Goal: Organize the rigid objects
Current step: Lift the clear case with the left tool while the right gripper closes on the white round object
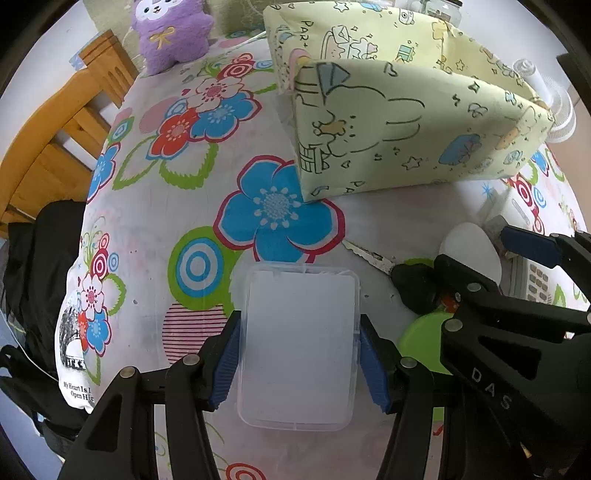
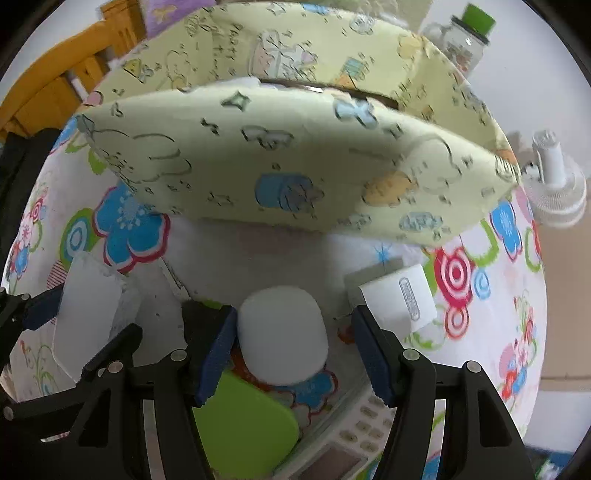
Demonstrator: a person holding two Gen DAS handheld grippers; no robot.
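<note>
My left gripper [image 1: 300, 362] is shut on a clear plastic box [image 1: 299, 343], both blue pads pressing its long sides just above the flowered tablecloth [image 1: 155, 229]. The same box [image 2: 88, 317] shows at the left of the right wrist view. My right gripper [image 2: 295, 356] points down over a white rounded object [image 2: 282, 336]. Its left pad touches the object, but a gap shows at the right pad, so the jaws stand open around it. A yellow cartoon-print fabric bin [image 1: 388, 122] [image 2: 295, 166] stands open just behind both grippers.
A key [image 1: 369, 258], a green lid [image 2: 247, 421], a calculator [image 2: 354, 435] and a white card-like block [image 2: 399, 299] lie around the right gripper. A spray bottle [image 2: 554, 177] and a jar [image 2: 469, 33] stand far right. A purple plush [image 1: 170, 33] and a wooden chair [image 1: 55, 147] are at the far left.
</note>
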